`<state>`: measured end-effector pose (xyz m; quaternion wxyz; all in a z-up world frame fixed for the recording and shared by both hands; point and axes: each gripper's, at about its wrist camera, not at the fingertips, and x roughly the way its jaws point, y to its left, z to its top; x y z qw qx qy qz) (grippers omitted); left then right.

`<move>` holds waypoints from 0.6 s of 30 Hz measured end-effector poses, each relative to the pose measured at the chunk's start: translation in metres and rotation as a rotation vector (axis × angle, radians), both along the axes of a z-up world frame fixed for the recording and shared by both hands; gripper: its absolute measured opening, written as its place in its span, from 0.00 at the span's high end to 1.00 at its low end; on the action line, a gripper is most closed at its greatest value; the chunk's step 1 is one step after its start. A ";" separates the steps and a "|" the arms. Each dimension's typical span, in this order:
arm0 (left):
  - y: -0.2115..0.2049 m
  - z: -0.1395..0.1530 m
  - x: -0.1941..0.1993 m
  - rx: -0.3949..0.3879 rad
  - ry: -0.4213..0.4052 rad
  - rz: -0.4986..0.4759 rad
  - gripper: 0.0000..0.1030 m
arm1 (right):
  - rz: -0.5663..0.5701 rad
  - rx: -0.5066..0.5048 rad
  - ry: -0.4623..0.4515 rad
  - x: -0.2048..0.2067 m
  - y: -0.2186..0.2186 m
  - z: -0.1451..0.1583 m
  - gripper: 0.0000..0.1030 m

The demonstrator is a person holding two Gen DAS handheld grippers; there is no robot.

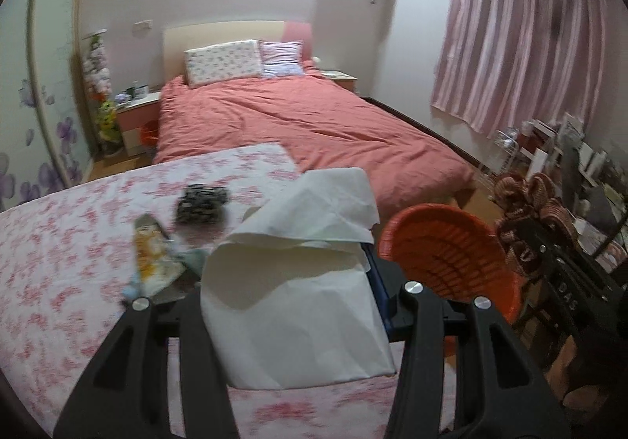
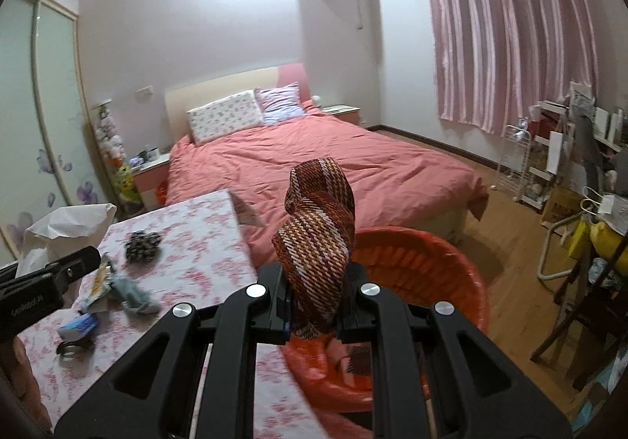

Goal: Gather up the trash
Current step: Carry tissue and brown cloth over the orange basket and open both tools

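My left gripper [image 1: 292, 297] is shut on a large white paper sheet [image 1: 298, 282] and holds it above the floral-covered table [image 1: 59, 262], left of the orange basket [image 1: 451, 246]. My right gripper [image 2: 314, 305] is shut on a brown striped woven cloth [image 2: 318, 227] and holds it over the orange basket [image 2: 424, 262], which sits past the table's right edge. On the table lie a yellow snack wrapper [image 1: 151, 250], a dark crumpled piece [image 1: 202, 203], a blue-grey scrap [image 2: 133, 295] and a small blue packet [image 2: 78, 325]. The left gripper with the paper shows at the left of the right wrist view [image 2: 74, 262].
A bed with a salmon duvet [image 2: 333, 164] stands behind the table. Pink curtains [image 2: 510, 26] hang at the right. Shelves and a cluttered chair area [image 2: 581, 203] fill the right side. A wardrobe with flower decals [image 1: 39, 105] is at the left. A wooden floor [image 2: 510, 242] lies beside the basket.
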<state>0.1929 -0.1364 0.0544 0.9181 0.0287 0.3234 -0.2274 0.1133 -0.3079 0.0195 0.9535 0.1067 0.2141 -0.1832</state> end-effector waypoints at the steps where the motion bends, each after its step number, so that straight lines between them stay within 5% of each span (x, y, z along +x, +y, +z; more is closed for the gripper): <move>1: -0.008 -0.002 -0.001 -0.001 0.004 -0.017 0.54 | -0.010 0.000 0.001 -0.001 -0.003 -0.002 0.86; 18: -0.115 -0.043 0.002 -0.001 0.079 -0.210 0.53 | -0.074 0.109 0.019 -0.005 -0.066 -0.032 0.86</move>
